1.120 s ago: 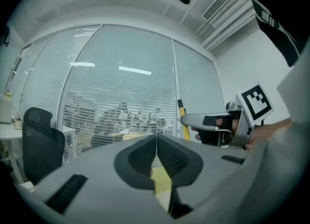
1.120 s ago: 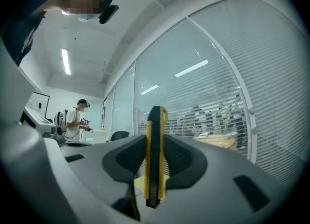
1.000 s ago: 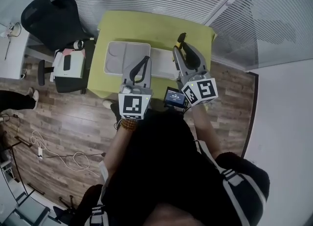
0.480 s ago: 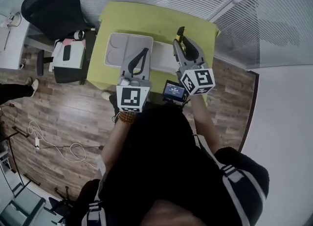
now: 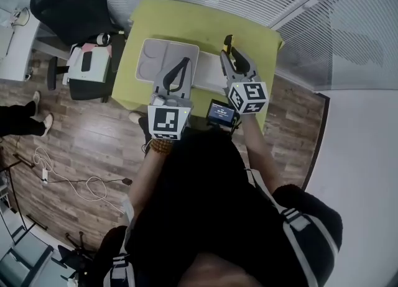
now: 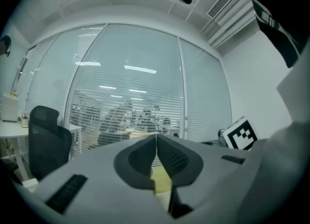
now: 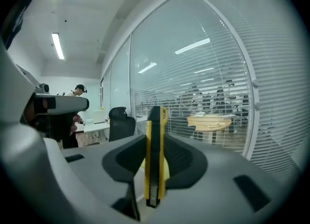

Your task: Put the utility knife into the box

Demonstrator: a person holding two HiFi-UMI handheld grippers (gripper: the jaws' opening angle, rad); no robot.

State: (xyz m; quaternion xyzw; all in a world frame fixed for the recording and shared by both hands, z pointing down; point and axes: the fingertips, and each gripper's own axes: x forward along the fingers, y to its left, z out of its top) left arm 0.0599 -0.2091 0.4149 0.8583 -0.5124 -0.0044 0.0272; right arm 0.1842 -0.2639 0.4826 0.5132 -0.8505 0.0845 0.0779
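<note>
While the right gripper (image 5: 235,62) is hanging over the right half of the green table (image 5: 205,28), the grey box (image 5: 155,59) is lying open-topped just to its left, and that's the gap that matters here. So the knife (image 7: 154,145) is needing a short carry leftward across the table, by my reading, then a drop into one of the box's compartments.

The knife is standing on end in the right gripper, its long axis running up and down across the jaws. Its yellow-and-black body is poking out above and below them. The pads are pressing on its two flat sides, held apart only by the knife's own thickness, and that's looking like a firm grip.

The left gripper (image 5: 177,77) is hovering nearer the box, over its near right corner, but it's carrying nothing. Its jaws are pressed together with no gap showing between them. So the job is falling to the right hand.
</note>
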